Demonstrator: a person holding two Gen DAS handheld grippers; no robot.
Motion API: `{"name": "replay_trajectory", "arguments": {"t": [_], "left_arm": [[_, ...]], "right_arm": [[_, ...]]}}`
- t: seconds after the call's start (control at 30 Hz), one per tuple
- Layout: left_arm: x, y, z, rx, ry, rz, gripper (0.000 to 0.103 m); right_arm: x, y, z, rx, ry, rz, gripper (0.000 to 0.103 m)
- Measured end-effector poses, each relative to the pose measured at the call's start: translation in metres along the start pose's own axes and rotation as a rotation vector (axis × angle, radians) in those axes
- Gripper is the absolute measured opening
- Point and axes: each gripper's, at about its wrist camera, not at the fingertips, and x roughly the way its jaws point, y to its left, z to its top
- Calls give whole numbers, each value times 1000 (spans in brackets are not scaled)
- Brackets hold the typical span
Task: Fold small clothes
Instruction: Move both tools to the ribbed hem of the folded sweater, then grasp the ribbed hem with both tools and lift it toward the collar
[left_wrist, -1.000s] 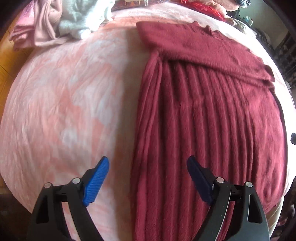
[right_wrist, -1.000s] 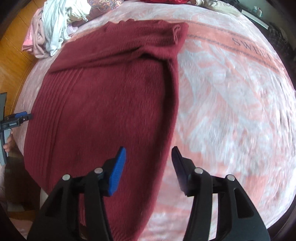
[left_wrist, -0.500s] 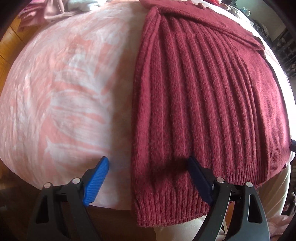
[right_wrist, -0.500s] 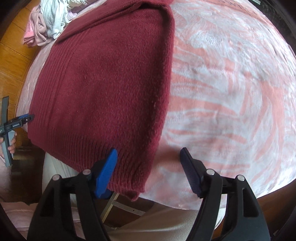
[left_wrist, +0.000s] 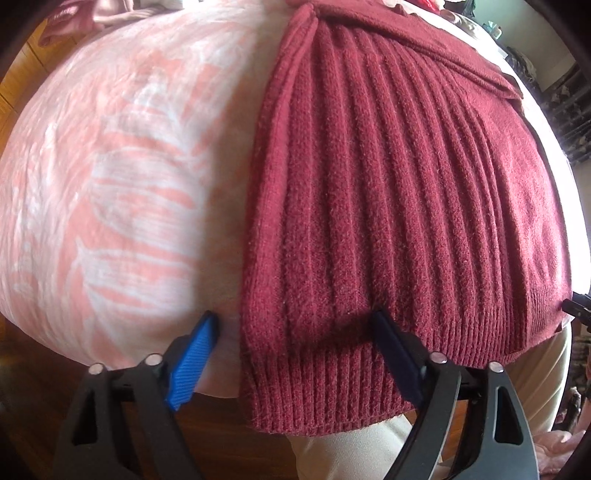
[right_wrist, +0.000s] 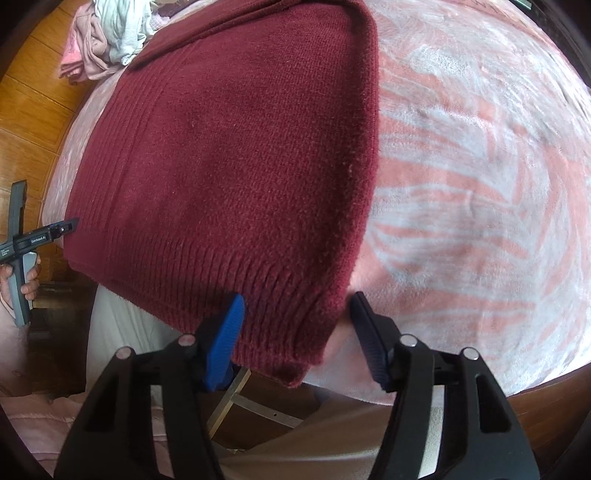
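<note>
A dark red ribbed knit sweater (left_wrist: 399, 206) lies flat on a pink-and-white blanket (left_wrist: 118, 177), its hem hanging over the near edge. My left gripper (left_wrist: 295, 332) is open, its blue pads straddling the hem's left corner. In the right wrist view the sweater (right_wrist: 236, 155) fills the left half. My right gripper (right_wrist: 295, 314) is open with its pads on either side of the hem's right corner. The left gripper (right_wrist: 22, 251) shows at the far left there, held in a hand.
A heap of pink and pale clothes (right_wrist: 107, 40) lies at the blanket's far left corner. Wooden floor (right_wrist: 33, 103) shows beyond it. The person's beige trousers (right_wrist: 332, 439) are just below the near edge of the surface (right_wrist: 546, 402).
Both grippers have pulled back toward the near edge and dropped low, from over the sweater's body to its hem corners. Both stay open.
</note>
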Motion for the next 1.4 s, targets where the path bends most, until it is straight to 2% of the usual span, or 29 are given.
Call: {"name": "replay_trajectory", "arguments": {"t": [0.03,0.07,0.17,0.2,0.23,0.3,0.43,0.53,0.8,0.97,1.17,1.23,1.3,1.4], "left_arm": [[-2,0,-3,1,-5,-10,68],[-3,-2,-5,3,-10,-11,65],[-4,-10,-11,-3,-18,-23,42],[-6,-9,-12,-12,-17,-44,29],[-8,-9,-12,-25,-17,-61,21],[-14,-5,-11,-55,-15,-111,13],[-30,-1,-7,-100,-40,-179,12],[-53,3,11,-117,-78,-231,12],[-95,9,77,-121,-171,-256,12],[-83,5,125,-174,-165,-273,12],[-50,17,169,-259,-136,-277,12],[-37,22,180,-286,-123,-263,12],[-22,24,190,-305,-110,-239,12],[-1,26,202,-331,-79,-216,12]], "right_arm": [[1,0,0,0,2,17,43],[0,-1,-1,0,2,21,41],[1,2,-1,-5,4,46,24],[0,2,-1,-3,3,66,15],[-1,1,0,4,2,98,13],[-5,1,2,12,-7,136,12],[-25,-1,10,19,-48,227,11],[-46,-1,23,11,-90,263,11],[-82,-2,83,-9,-158,263,11],[-82,-18,131,48,-160,265,11],[-58,-35,189,120,-136,255,11],[-48,-41,205,143,-122,245,11],[-38,-52,217,170,-104,229,6],[-19,-61,234,201,-72,217,6]]}}
